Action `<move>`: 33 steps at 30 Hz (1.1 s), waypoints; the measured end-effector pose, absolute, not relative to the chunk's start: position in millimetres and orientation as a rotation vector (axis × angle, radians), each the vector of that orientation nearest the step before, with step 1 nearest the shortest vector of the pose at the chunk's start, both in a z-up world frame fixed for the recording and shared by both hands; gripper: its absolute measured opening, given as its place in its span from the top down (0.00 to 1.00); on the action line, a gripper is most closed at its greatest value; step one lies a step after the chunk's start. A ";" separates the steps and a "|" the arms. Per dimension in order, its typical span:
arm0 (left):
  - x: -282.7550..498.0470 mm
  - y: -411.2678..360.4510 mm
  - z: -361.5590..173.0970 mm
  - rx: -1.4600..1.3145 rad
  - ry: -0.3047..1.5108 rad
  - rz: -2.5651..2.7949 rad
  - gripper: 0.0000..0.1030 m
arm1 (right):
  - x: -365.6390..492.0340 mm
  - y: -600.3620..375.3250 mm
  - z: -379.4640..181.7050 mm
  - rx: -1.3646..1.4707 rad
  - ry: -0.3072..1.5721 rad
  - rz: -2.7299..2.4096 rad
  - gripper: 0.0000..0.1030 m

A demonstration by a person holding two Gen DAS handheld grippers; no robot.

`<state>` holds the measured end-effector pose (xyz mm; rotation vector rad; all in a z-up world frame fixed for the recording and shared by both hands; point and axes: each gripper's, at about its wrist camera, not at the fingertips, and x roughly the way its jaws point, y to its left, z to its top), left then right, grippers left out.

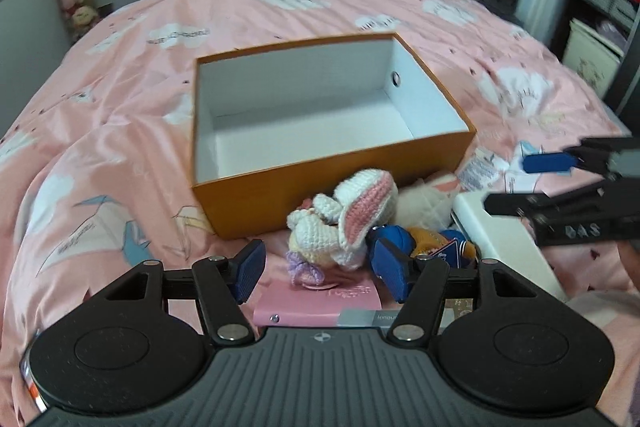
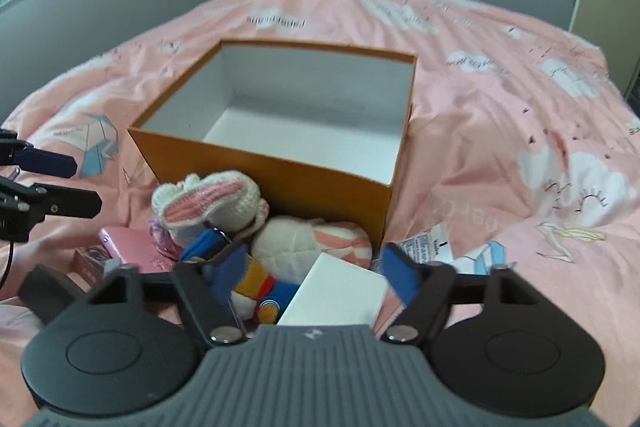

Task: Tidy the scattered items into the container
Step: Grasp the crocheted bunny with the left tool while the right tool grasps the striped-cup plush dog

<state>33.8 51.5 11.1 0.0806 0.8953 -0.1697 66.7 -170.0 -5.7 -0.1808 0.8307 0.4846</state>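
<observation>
Step in hand: I read this as the very start of the tidy; the orange box (image 1: 332, 183) sits open on the bed (image 1: 120, 131), and what I can see of its white inside is bare.
Where the items are: they lie heaped on the bed against the box's near wall, all outside it.
Pile, seen from the left: a crocheted bunny (image 1: 344, 223) is on top, partly lying on a pink notebook (image 1: 320, 301), with a blue-and-orange plush (image 1: 424, 243) just beside it.
Pile, seen from the right: a white card box (image 2: 340, 293) lies nearest my right gripper, a striped white plush (image 2: 304, 241) behind it touches the orange box, and a paper leaflet (image 2: 424, 247) lies off to the side.
Left gripper (image 1: 320, 273): I have it spread wide with nothing in it, hovering over the notebook and the bunny's feet.
Right gripper (image 2: 308, 275): it stands well apart and empty; the white card box and the blue-and-orange plush show in the gap, but the pads press on neither.
Next move, as I judge it: I would lower one gripper onto a single item, probably the bunny on the left, close on it, then lift it over the near wall.
What it calls for: a firm pinch on soft yarn, and enough height to clear the rim.
Risk: the items touch, so one could drag along.
</observation>
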 end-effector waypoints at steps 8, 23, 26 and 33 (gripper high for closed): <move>64.3 31.9 -18.9 0.227 0.922 -0.262 0.30 | 98.6 -162.6 -28.0 -0.200 0.911 0.518 0.31; 107.9 35.6 -67.3 0.138 1.065 -0.252 0.25 | 167.3 -159.2 -72.4 -0.059 1.151 0.494 0.12; 113.0 36.6 -74.4 0.111 1.084 -0.238 0.25 | 176.4 -157.8 -81.3 -0.032 1.176 0.500 0.09; 112.4 34.5 -78.7 0.114 1.061 -0.232 0.31 | 188.8 -151.0 -94.9 0.018 1.196 0.548 0.06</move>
